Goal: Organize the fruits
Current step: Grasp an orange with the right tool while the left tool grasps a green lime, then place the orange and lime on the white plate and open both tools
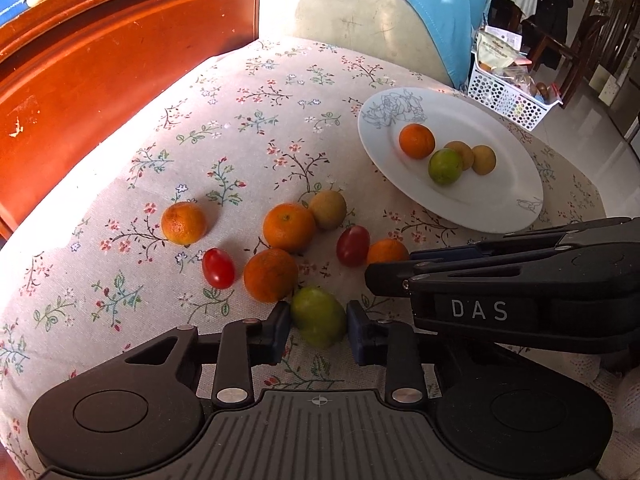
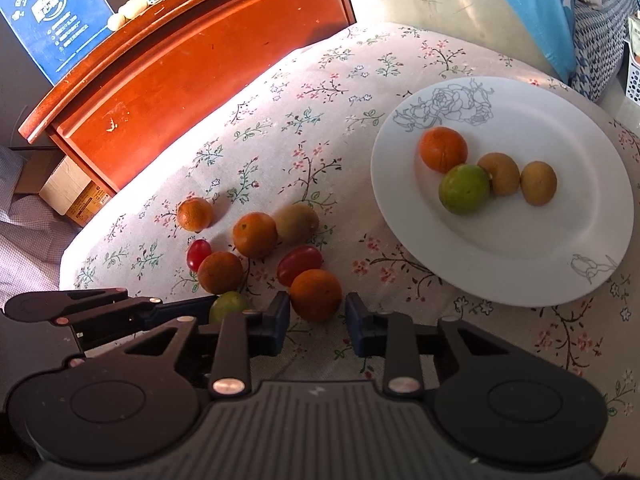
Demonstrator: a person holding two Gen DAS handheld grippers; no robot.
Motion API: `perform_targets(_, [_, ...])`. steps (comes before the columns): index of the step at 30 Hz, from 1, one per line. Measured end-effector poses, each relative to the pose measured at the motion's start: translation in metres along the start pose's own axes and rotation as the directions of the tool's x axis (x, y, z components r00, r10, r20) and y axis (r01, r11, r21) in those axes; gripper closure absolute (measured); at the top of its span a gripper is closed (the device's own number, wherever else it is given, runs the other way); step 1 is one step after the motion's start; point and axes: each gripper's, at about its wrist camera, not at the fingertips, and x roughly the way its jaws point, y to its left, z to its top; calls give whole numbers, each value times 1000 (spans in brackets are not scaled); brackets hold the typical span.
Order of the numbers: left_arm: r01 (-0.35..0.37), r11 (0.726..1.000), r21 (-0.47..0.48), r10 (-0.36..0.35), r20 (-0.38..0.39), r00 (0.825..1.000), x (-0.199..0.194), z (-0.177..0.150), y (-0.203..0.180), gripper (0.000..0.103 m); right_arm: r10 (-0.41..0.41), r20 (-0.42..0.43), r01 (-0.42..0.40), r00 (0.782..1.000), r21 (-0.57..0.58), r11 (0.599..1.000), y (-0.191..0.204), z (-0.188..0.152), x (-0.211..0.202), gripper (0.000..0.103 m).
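My left gripper [image 1: 319,326] has a green citrus fruit [image 1: 319,316] between its jaws, which stand close on both its sides on the floral cloth. My right gripper [image 2: 317,322] straddles an orange [image 2: 316,294], jaws a little wider than the fruit. It also shows in the left wrist view [image 1: 386,250], behind the right gripper's body. A white plate [image 2: 560,264] holds an orange [image 2: 443,149], a green fruit [image 2: 464,189] and two brown fruits [image 2: 538,182]. Loose oranges [image 1: 289,227], two red tomatoes [image 1: 218,268] and a brown fruit [image 1: 328,209] lie on the cloth.
A red-brown wooden cabinet [image 1: 100,72] borders the table at left. A white perforated basket [image 1: 506,98] with packets stands beyond the plate. A pale chair back [image 1: 352,12] with blue cloth [image 1: 452,12] is at the far edge.
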Motion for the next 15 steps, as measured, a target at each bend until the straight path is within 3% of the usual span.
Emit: perform_targets(15, [1,1000,-26,0,21,1000,-8,1,1,75,15,28,-16,999,13,1000,-2,2,-11,75])
